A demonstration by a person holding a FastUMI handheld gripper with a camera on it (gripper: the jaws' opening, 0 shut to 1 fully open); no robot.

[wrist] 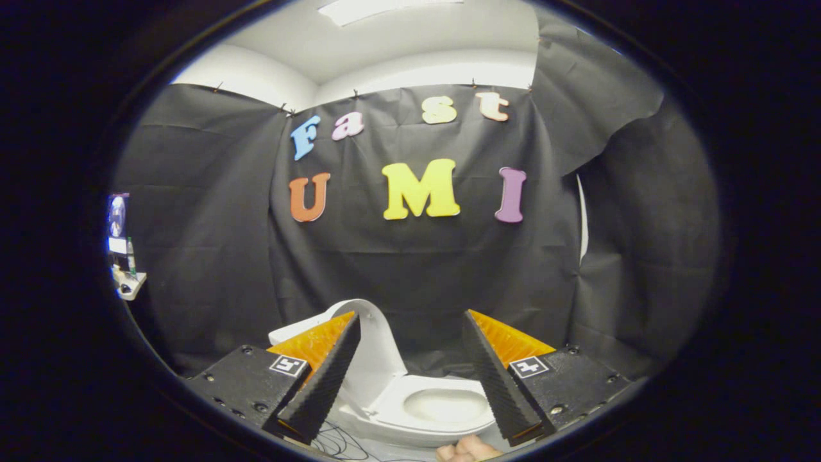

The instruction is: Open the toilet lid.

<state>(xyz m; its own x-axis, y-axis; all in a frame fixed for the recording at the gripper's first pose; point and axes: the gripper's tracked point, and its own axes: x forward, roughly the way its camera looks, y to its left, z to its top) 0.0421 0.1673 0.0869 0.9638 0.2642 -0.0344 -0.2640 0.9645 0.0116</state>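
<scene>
A white toilet stands below and beyond my fingers, against the black cloth wall. Its lid stands raised, leaning back toward the tank, and the bowl lies uncovered with the seat ring around it. My gripper is open, held above the toilet, with nothing between its fingers. The left finger overlaps the lid's left side in the view; the right finger sits over the bowl's right rim. I cannot tell any contact with the lid.
A person's hand shows just under the right finger, in front of the bowl. Dark cables lie on the floor by the toilet's base. A small shelf with items hangs on the far left wall.
</scene>
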